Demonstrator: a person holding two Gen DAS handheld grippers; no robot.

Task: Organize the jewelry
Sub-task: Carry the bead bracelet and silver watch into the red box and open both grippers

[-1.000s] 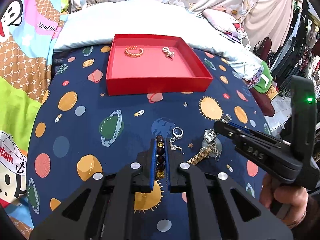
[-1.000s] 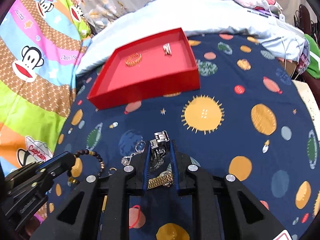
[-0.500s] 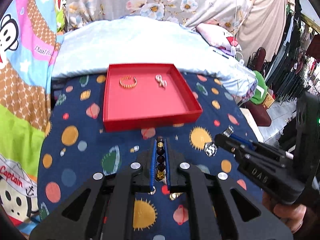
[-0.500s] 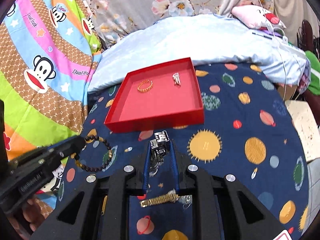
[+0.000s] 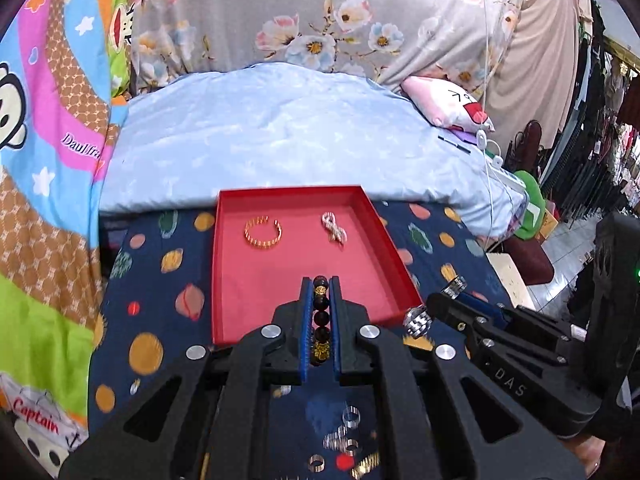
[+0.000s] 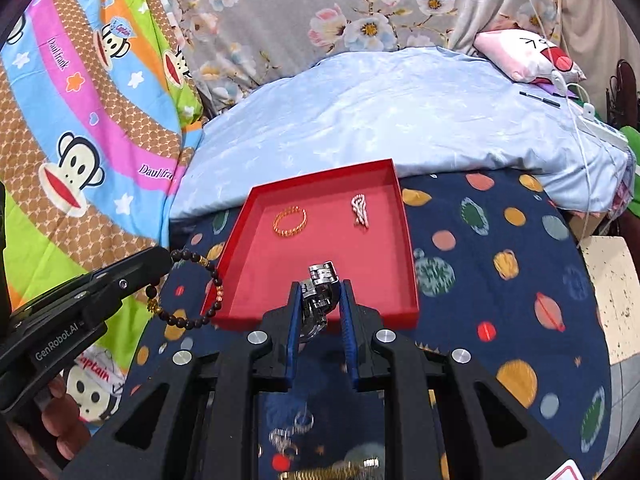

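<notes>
A red tray (image 5: 400, 276) (image 6: 412, 276) lies on the planet-print cloth and holds a gold bracelet (image 5: 262, 233) (image 6: 290, 222) and a silver chain (image 5: 334, 231) (image 6: 361, 213). My left gripper (image 5: 320, 300) is shut on a dark bead bracelet (image 5: 321, 318), held above the tray's near edge; its loop hangs in the right wrist view (image 6: 200, 284). My right gripper (image 6: 320, 300) is shut on a silver metal watch (image 6: 318, 296), also above the near edge; it shows in the left wrist view (image 5: 418, 322).
Loose silver rings (image 5: 351, 416) (image 6: 303, 420) and a gold watch band (image 6: 332, 472) lie on the cloth below the grippers. A pale blue duvet (image 5: 280, 132) rises behind the tray. A monkey-print blanket (image 6: 80, 140) is at the left.
Both grippers have lifted off the cloth with their pieces and moved forward, from the loose jewelry pile to over the tray's near edge.
</notes>
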